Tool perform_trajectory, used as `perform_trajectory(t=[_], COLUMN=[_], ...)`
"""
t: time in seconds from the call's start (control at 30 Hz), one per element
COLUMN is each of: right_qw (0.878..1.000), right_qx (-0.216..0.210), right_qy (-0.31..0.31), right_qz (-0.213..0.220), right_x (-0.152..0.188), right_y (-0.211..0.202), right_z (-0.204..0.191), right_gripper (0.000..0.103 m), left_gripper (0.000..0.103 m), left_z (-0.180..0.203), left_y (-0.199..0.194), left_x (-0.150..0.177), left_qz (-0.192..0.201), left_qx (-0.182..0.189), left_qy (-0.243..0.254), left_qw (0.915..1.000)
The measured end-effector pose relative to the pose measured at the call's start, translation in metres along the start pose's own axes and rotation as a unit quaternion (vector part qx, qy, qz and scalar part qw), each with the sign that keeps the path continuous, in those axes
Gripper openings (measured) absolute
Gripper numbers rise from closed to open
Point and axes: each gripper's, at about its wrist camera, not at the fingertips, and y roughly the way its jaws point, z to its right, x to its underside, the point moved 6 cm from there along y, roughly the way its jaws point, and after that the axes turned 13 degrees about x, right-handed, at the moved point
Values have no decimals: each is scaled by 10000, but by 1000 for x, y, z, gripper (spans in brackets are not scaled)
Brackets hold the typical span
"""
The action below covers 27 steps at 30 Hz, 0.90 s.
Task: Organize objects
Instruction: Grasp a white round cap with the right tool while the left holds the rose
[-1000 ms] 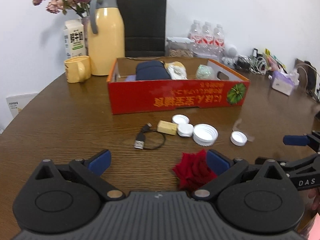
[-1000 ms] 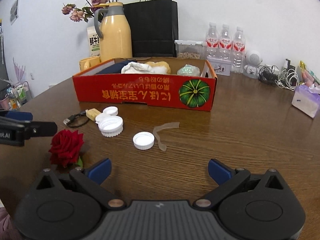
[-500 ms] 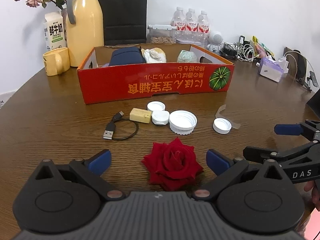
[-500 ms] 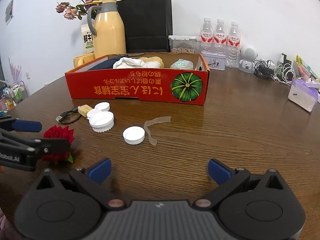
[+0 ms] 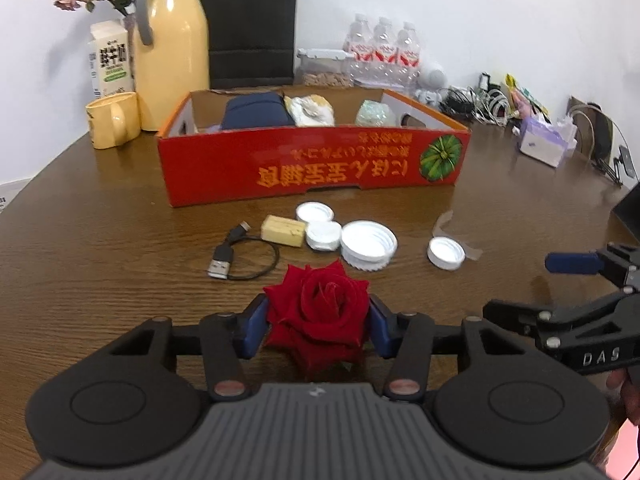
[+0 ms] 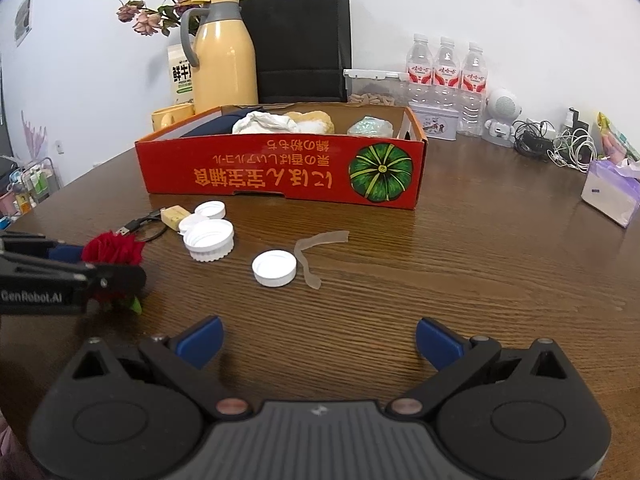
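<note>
Rose [image 5: 318, 312], deep red, full-blown

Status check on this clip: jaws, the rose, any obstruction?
Left gripper jaws closing, pads against the red rose. Right gripper open, empty. Rose on the table; white caps lie before the red box.

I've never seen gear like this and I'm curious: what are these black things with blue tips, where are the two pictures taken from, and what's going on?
They are two hand-held grippers, each carrying a camera that looks along its blue fingers. One picture comes from the left gripper, whose fingers are closing with a red rose between them, touching both. The other comes from the right gripper, open and empty above the wooden table. On the table lie white caps, a short cable and a red box already holding some things.
</note>
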Motion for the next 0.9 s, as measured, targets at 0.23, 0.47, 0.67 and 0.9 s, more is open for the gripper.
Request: perform_trajectory(t=[0.23,0.47,0.67,0.9], right_qw=[9996,9989,9986,9985], right_qx=[-224,-400,-497,-509], right_qy=[-74,-167,-171,-171], right_qz=[169,158,85,58], right_x=[-5,-8,-8,-12], right_y=[-8,-7,-2,6], right_z=[-9,-20,-25,-29], right_gripper=[102,79,53,46], left_gripper=[52,52,52,52], left_z=[-16,-24,-31,-36], left_y=[-10,-15,-15,-16], left_x=[-7,-10,-9,-9], left_qz=[178,287,294,327], left_qx=[-183,-226,-257,-239], left_qy=[-169,-218,-283,-324], left_qw=[9995,9991,9988,9987])
